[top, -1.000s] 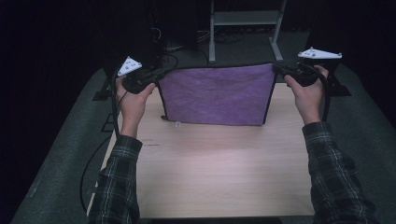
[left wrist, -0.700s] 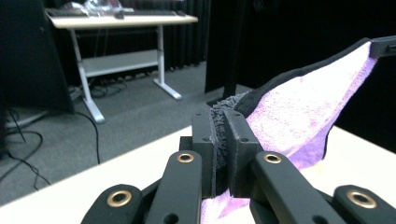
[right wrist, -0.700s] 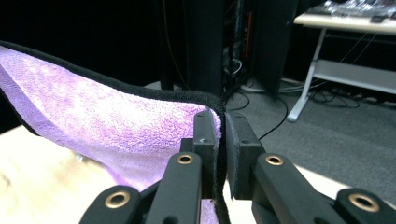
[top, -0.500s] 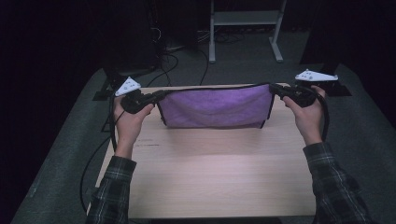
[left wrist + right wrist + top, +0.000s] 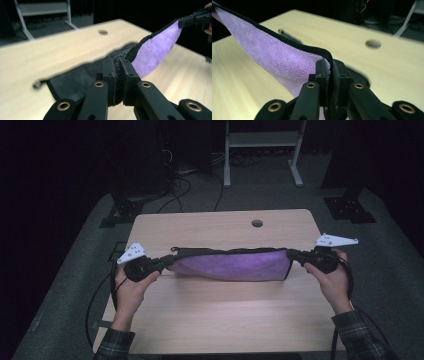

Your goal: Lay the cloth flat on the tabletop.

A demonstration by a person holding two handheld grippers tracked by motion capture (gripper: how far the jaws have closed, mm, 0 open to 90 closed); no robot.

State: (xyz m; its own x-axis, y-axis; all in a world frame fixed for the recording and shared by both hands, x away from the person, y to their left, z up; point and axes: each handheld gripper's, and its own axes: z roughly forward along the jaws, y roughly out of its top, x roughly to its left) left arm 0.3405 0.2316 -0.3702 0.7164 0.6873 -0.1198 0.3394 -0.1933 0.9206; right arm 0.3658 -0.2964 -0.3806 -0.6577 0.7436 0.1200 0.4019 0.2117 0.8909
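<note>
Two grippers hold one purple cloth (image 5: 235,266) stretched between them, low over the desk (image 5: 220,320). Nearest the person, bare desk lies in front of the cloth. At the cloth's left corner, the left gripper (image 5: 161,263) has its jaws clamped together on the dark edge; in the left gripper view the fabric is pinched tight between the pads (image 5: 117,75). At the cloth's right corner, the right gripper (image 5: 296,255) is likewise clamped on the black hem, seen up close in the right gripper view (image 5: 329,75). The cloth sags in the middle, its lower part touching the desk. Beyond the cloth, a round hole (image 5: 257,223) sits near the desk's far edge, well apart from it.
</note>
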